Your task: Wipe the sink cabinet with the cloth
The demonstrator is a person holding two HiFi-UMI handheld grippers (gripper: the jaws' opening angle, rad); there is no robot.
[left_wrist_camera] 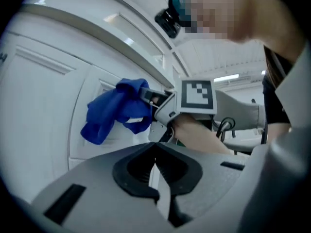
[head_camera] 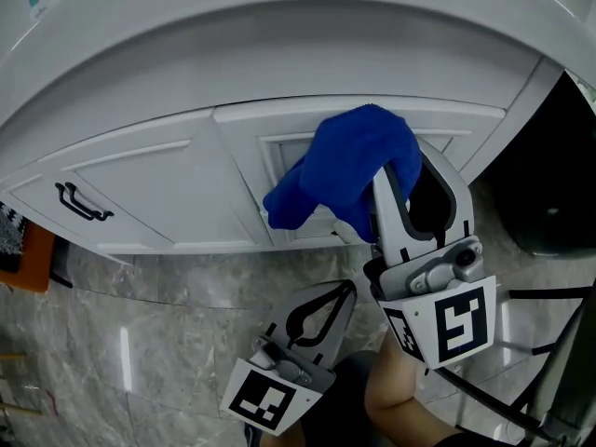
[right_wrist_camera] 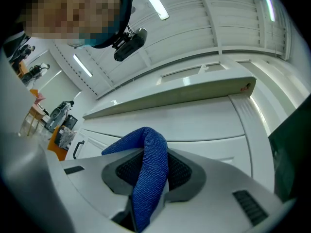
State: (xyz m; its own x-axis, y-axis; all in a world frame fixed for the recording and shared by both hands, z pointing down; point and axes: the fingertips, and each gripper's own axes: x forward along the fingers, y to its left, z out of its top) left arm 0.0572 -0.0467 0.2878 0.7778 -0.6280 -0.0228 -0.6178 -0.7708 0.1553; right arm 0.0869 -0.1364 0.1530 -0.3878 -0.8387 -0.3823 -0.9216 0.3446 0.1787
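Head view, looking steeply down at the white sink cabinet (head_camera: 158,184) beneath its curved countertop (head_camera: 279,26). The right gripper (head_camera: 405,194) has its jaws clamped on a blue cloth (head_camera: 349,161); the right gripper view shows a fold of the fabric pinched between the jaw pads. The bunched cloth lies against the recessed panel of the middle cabinet door (head_camera: 244,147), its loose end hanging toward the lower left. The left gripper (head_camera: 346,291) sits lower, near the person's body and apart from the cabinet, jaws brought together with nothing between them. A black handle (head_camera: 82,203) marks the door farther left. Marble floor (head_camera: 168,315) lies below.
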